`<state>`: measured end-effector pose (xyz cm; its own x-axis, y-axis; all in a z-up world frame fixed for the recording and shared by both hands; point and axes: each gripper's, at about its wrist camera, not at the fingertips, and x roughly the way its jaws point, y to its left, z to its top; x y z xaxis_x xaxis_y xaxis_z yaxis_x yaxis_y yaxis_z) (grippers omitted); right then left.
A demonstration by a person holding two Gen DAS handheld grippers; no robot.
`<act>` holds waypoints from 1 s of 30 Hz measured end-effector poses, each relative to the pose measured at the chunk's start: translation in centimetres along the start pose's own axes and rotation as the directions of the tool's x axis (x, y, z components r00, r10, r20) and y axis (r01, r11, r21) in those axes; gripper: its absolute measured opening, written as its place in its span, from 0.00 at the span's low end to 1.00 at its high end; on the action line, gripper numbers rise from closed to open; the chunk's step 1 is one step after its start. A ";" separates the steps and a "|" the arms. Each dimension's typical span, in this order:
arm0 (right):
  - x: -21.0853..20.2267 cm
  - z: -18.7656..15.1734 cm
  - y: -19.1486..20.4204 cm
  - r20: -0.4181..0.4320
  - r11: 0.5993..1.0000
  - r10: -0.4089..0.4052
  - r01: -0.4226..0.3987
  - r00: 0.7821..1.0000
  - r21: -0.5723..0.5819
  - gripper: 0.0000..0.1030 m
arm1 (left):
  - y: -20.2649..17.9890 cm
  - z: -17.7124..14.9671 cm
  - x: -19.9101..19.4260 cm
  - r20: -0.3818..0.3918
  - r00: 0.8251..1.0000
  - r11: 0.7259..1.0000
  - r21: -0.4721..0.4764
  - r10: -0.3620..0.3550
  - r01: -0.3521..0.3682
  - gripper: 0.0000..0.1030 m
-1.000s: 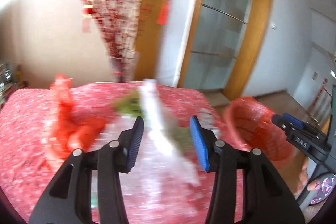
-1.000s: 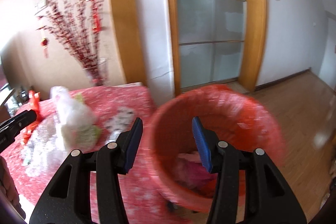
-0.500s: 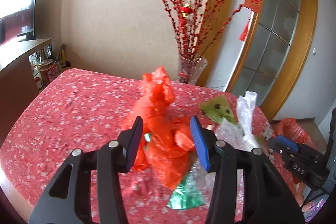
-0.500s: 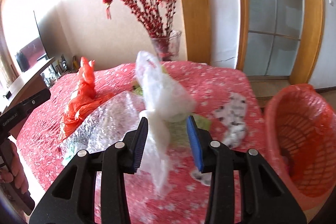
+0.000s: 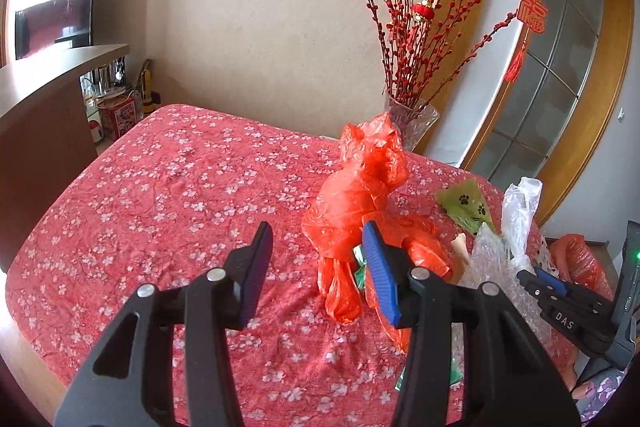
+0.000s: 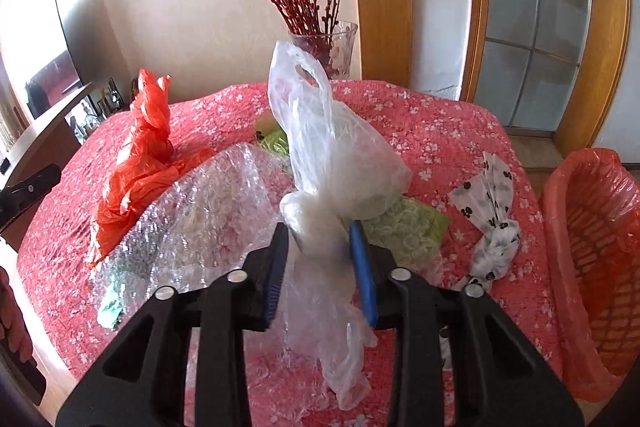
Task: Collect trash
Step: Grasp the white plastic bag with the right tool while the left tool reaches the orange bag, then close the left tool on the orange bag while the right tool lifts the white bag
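1. In the right wrist view the right gripper (image 6: 318, 269) has the clear plastic bag (image 6: 332, 147) between its pads at the frame's centre. The jaws are closing on the bag's twisted lower neck, and both pads seem to touch the film already.
2. The bag stands upright, its long axis running from its handle loop at top centre down past the gripper to a loose tail near the bottom edge. The pinch sits low on that axis, so the puffed upper part will probably flop over once lifted.
3. The orange basket (image 6: 592, 267), lined with red film, is at the right edge of that frame, beside the table (image 6: 440, 131). The spotted white wrapper (image 6: 492, 223) lies between bag and basket.
4. Bubble wrap (image 6: 208, 211) spreads left of the bag and touches it, with a green packet (image 6: 412, 227) half under it; either may drag along.
5. In the left wrist view the left gripper (image 5: 316, 267) is spread and holds nothing. The red plastic bag (image 5: 360, 203) rises just right of centre, close behind its right pad and slightly outside the gap.
6. The glass vase (image 5: 412, 119) with red branches stands behind the red bag, near the table's far edge.
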<state>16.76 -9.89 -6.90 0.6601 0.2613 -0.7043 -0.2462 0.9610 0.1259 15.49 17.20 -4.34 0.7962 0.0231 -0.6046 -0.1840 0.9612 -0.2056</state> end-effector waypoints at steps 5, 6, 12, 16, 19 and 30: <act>0.2 -0.4 -0.4 -0.008 1.000 -0.004 0.004 1.000 0.004 0.22 | -0.7 -0.4 0.4 -0.015 1.000 1.000 0.026 -0.017 0.017 0.46; 0.3 -0.4 -0.4 -0.008 1.000 -0.006 0.006 1.000 0.002 0.17 | -1.0 -0.5 0.4 -0.018 1.000 0.999 0.031 -0.020 0.020 0.46; -1.7 -0.2 -0.8 0.044 1.000 -0.001 0.000 0.999 0.015 0.15 | -3.9 -0.9 1.1 -0.045 0.997 0.993 0.100 -0.065 0.069 0.46; -3.1 0.0 -1.4 0.080 1.000 -0.007 0.005 0.997 0.020 0.15 | -6.3 -0.8 2.0 -0.064 0.993 0.981 0.162 -0.099 0.109 0.46; -3.8 -0.1 -2.1 0.089 0.999 -0.012 0.009 0.996 0.033 0.15 | -7.8 -0.8 3.3 -0.093 0.991 0.974 0.197 -0.094 0.111 0.46; -3.8 -0.8 -3.5 0.074 0.998 -0.020 0.015 0.997 0.064 0.15 | -9.8 -2.1 7.2 -0.195 0.980 0.958 0.274 -0.027 0.082 0.46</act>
<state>14.55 -14.36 -5.23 0.7154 0.2479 -0.6533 -0.1902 0.9687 0.1592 21.82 7.37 -8.27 0.6729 -0.0575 -0.7375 0.0467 0.9983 -0.0352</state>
